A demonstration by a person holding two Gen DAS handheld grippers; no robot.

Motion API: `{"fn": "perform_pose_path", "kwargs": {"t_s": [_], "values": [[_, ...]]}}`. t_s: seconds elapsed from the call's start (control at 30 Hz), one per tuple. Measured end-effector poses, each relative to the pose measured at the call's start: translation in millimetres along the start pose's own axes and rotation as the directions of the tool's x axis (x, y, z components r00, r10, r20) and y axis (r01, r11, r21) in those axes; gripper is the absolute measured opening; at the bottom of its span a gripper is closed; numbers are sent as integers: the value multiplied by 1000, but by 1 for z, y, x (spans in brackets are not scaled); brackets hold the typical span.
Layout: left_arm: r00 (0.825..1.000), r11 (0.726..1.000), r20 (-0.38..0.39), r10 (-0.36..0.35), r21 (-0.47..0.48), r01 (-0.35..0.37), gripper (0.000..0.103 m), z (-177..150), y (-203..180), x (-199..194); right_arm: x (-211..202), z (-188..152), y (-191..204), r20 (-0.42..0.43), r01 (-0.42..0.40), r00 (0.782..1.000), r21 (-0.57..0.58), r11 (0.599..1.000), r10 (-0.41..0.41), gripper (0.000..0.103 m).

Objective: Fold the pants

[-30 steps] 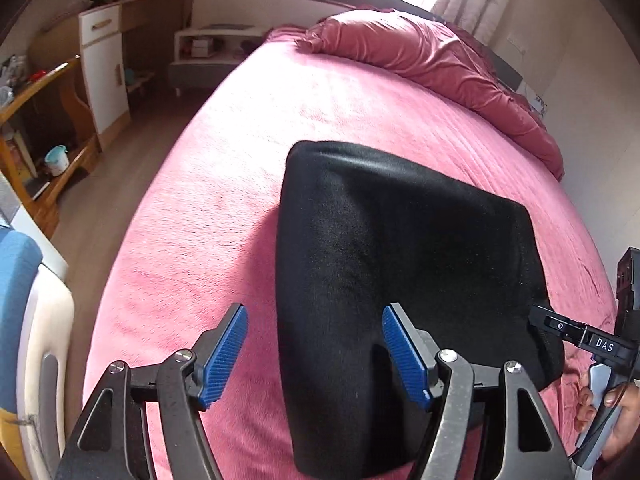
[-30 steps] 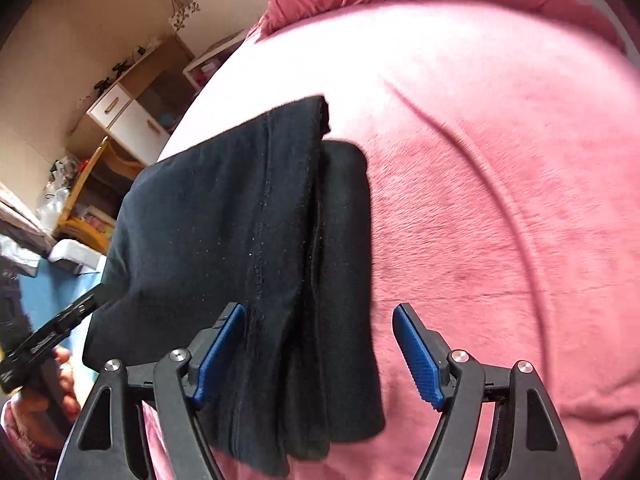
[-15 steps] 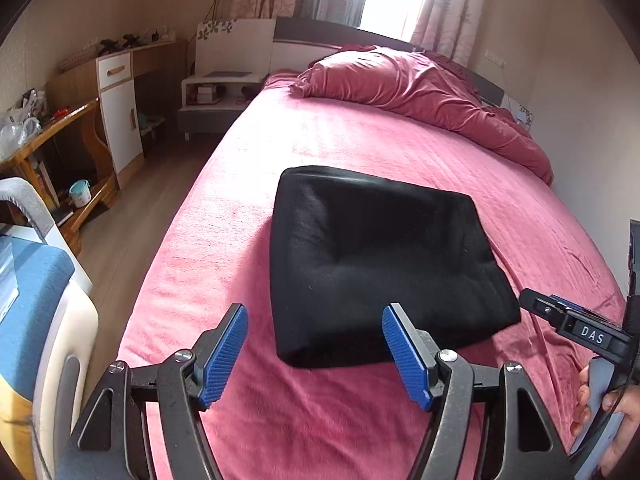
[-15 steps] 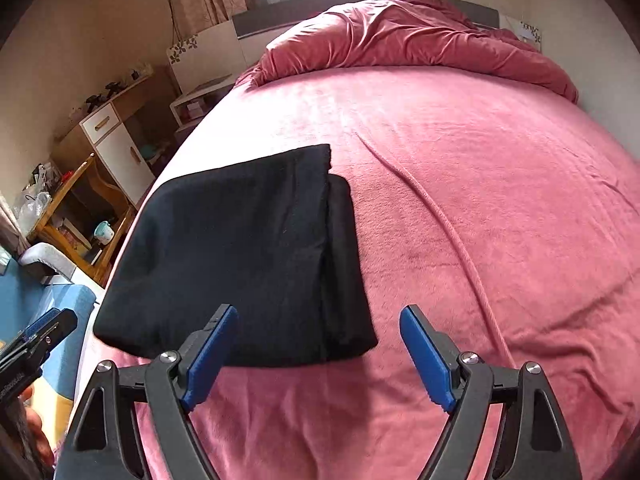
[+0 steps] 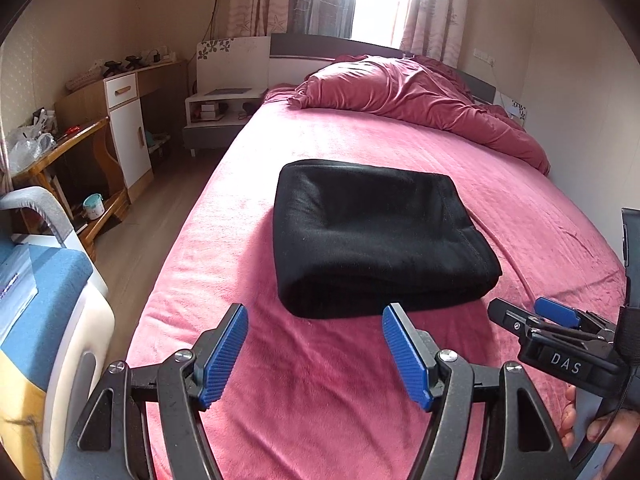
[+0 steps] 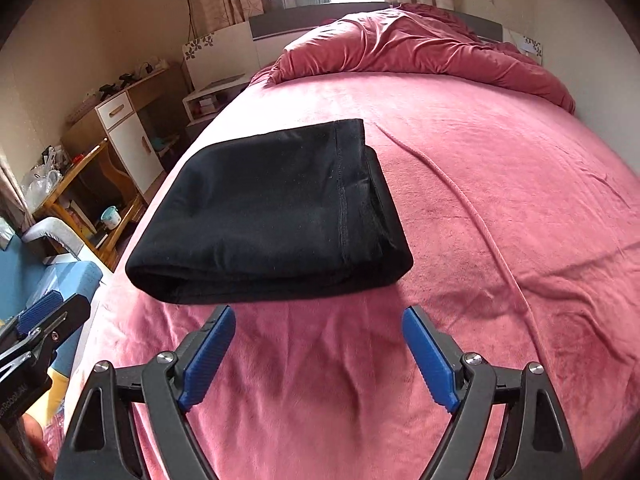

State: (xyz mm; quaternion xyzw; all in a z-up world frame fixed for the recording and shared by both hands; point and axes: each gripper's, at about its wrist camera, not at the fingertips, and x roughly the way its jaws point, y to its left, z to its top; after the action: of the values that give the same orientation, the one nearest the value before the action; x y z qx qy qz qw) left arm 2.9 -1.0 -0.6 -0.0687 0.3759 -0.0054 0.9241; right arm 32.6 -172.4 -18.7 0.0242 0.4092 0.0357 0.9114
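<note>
We are finding the black pants (image 5: 376, 236) lying folded into a compact stack on the pink bed (image 5: 344, 392). Both the left gripper (image 5: 314, 350) and right gripper (image 6: 318, 354) are hovering short of it, fingers released and empty. Folding appears complete; we judge only a final check remains.

hand (image 5: 600, 428) cut off, desk clutter (image 5: 28, 140) indistinct
</note>
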Motion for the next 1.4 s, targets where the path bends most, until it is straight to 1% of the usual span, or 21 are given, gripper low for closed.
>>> {"fn": "perform_pose_path", "kwargs": {"t_s": [0.2,0.4,0.5,1.0,1.4], "values": [[1000,1000,13,11,19,-12,71,-7,-1,-8,-6,-10,5,-5,11,1000,-12,1000,-11,86],[1000,1000,17,11,27,-11,71,-9,-2,-10,-8,-12,9,-1,16,1000,-30,999,-16,86],[999,999,8,32,33,-33,72,-9,-3,-8,-10,-12,9,-1,18,1000,-33,999,-18,86],[999,998,-2,47,30,-47,72,-10,-3,-6,-7,-16,8,-11,18,1000,-24,1000,-18,87],[999,999,-6,41,23,-41,72,-11,-3,-6,-7,-19,8,-15,17,1000,-22,1000,-17,87]]}}
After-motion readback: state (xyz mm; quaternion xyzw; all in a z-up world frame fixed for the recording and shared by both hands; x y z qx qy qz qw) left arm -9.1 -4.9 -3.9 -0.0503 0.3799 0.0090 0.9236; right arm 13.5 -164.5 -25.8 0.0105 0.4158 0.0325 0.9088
